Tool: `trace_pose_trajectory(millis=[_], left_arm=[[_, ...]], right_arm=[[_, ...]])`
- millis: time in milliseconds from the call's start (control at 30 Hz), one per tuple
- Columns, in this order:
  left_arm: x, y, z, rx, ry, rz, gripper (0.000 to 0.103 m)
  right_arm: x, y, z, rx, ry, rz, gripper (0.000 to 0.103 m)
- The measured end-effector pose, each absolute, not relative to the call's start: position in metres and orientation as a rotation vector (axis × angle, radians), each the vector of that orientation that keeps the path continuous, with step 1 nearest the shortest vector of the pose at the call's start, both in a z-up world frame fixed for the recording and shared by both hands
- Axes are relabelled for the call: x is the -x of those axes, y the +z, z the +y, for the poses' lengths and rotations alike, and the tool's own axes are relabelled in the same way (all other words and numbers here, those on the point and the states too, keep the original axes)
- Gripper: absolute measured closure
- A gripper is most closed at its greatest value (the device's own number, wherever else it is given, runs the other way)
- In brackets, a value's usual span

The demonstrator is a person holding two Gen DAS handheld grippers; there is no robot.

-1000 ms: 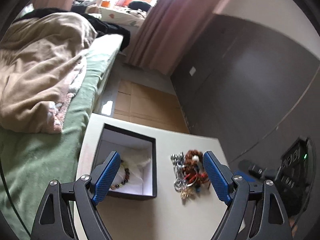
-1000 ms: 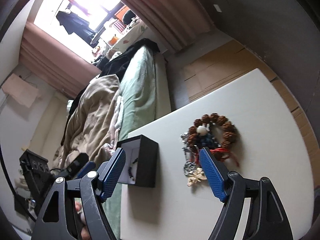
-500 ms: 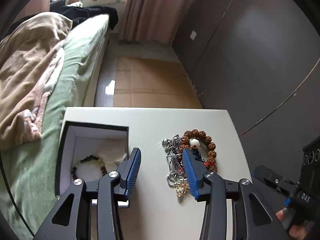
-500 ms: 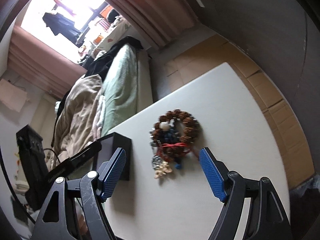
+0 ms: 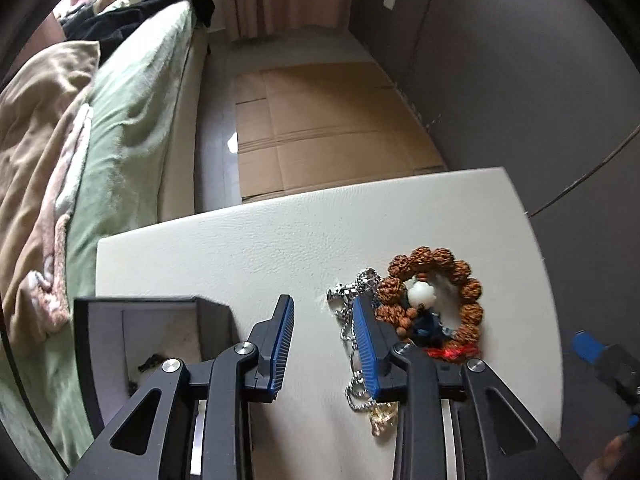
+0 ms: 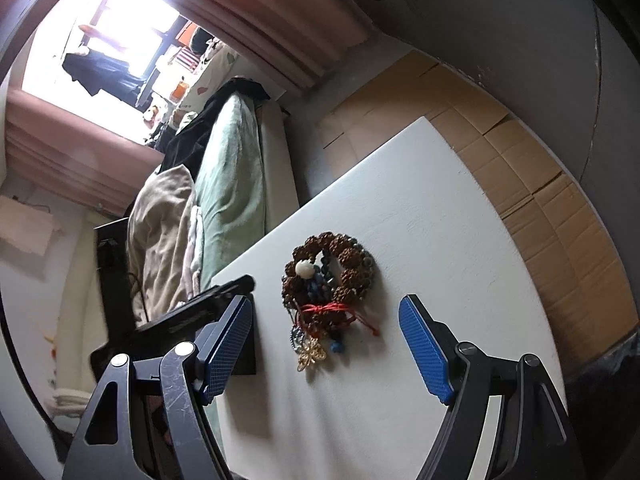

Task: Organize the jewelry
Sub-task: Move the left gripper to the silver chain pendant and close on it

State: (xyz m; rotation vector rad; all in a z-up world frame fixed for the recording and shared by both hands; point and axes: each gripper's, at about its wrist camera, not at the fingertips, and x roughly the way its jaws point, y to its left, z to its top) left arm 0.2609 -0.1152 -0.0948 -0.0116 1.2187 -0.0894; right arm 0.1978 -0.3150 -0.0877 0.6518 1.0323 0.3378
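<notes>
A pile of jewelry lies on the white table (image 5: 280, 240): a brown seed-bead bracelet (image 5: 460, 284) with a white bead, a silver ball chain (image 5: 352, 312), red cord and a gold charm (image 6: 310, 354). An open black box (image 5: 120, 344) with a dark bead bracelet (image 5: 150, 358) inside stands at the left. My left gripper (image 5: 322, 344) is partly closed and empty, just left of the pile, its right finger over the chain. My right gripper (image 6: 326, 348) is open and empty, with the pile (image 6: 328, 280) just beyond its fingertips.
A bed with a green sheet (image 5: 128, 120) and a beige blanket (image 5: 36, 152) runs along the table's left side. Flattened cardboard (image 5: 328, 128) covers the floor beyond the table. A dark wall (image 5: 520, 80) is at the right.
My left gripper has narrowed from wide open to a small gap and moved right and forward toward the jewelry pile. My right gripper has shifted so the pile sits nearer its middle.
</notes>
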Motion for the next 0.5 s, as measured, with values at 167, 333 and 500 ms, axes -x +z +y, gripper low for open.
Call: trace_pose_trajectory(millis=[167,333,500], left_arm=[[-0.274,-0.118,-0.128,-0.056,-0.085,1.276,0.071],[-0.283,-0.123,-0.132,-0.025,-0.13,1.296,0.071],[-0.291,-0.129,-0.138,-0.045,-0.137,1.315,0.071]], right_arm=[[-0.203,-0.089,-0.325,-0.665,0.325,1.033,0.026],[-0.209,-0.092,-0.331,-0.676,0.316,1.043,0.026],[-0.213,-0.093,-0.337,-0.687,0.306,1.04,0.026]])
